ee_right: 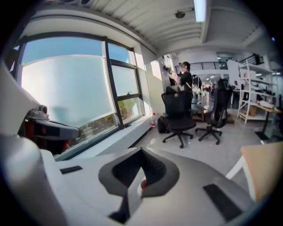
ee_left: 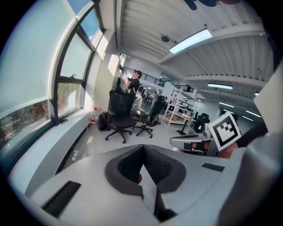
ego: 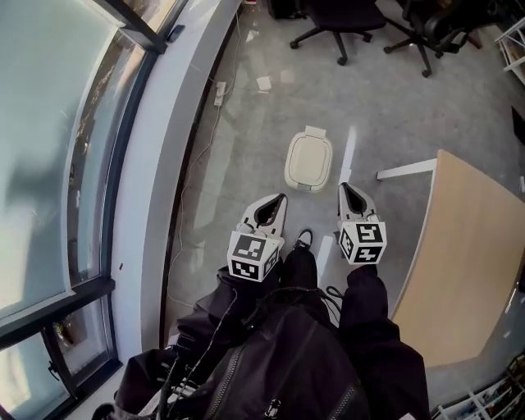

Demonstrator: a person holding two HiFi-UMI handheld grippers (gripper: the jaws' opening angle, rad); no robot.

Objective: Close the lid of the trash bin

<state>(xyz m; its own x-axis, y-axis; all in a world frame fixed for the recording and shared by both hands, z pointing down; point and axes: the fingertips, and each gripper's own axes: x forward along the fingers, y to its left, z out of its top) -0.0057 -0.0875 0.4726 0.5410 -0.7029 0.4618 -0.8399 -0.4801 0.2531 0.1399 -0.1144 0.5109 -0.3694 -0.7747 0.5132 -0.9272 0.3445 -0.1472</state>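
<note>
A small cream-white trash bin (ego: 308, 160) stands on the grey floor ahead of my feet, seen from straight above. Its top shows as a flat cream surface with a small tab at the far edge, so the lid appears to lie down on it. Both grippers are held up at waist height, short of the bin and well above it. My left gripper (ego: 279, 200) is shut with nothing in it, and so is my right gripper (ego: 345, 189). Neither gripper view shows the bin; in each the jaws meet at a point, left gripper (ee_left: 142, 149), right gripper (ee_right: 141, 152).
A light wooden table (ego: 459, 262) with a white leg stands at the right. A curved window ledge (ego: 156, 164) runs along the left, with a cable and power strip (ego: 220, 93) on the floor. Black office chairs (ego: 338, 20) stand beyond the bin. A person (ee_right: 185, 77) stands far off.
</note>
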